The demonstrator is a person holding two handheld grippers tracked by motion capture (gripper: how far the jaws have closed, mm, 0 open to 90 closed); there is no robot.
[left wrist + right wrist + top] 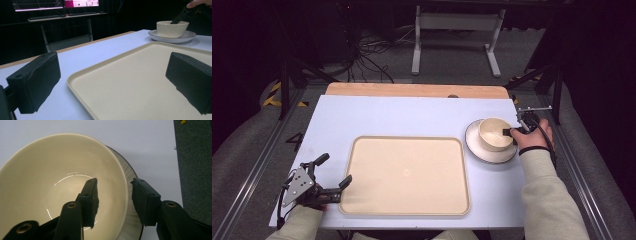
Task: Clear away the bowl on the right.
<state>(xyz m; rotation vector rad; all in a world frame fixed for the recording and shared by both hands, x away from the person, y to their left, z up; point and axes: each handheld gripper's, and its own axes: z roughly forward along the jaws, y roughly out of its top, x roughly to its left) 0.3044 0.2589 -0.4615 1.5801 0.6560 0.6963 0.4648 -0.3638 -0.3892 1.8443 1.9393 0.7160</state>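
Right tongs (pixel 113 195) wide, straddling bowl (pixel 494 133) rim. Left tongs (pixel 334 170) wide, empty, by tray (pixel 404 175). Next, probably: squeeze, lift bowl.

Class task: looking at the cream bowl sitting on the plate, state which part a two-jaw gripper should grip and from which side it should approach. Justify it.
Grip the bowl by its thin rim on the right side, from above, one jaw inside and one outside. The wall is too wide to span, and the plate blocks a low approach. The right gripper already straddles it, probably not yet closed.

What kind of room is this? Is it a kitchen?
Probably a lab, not a kitchen: monitors glow on a desk, cables tangle on the floor, and metal rails frame the table.
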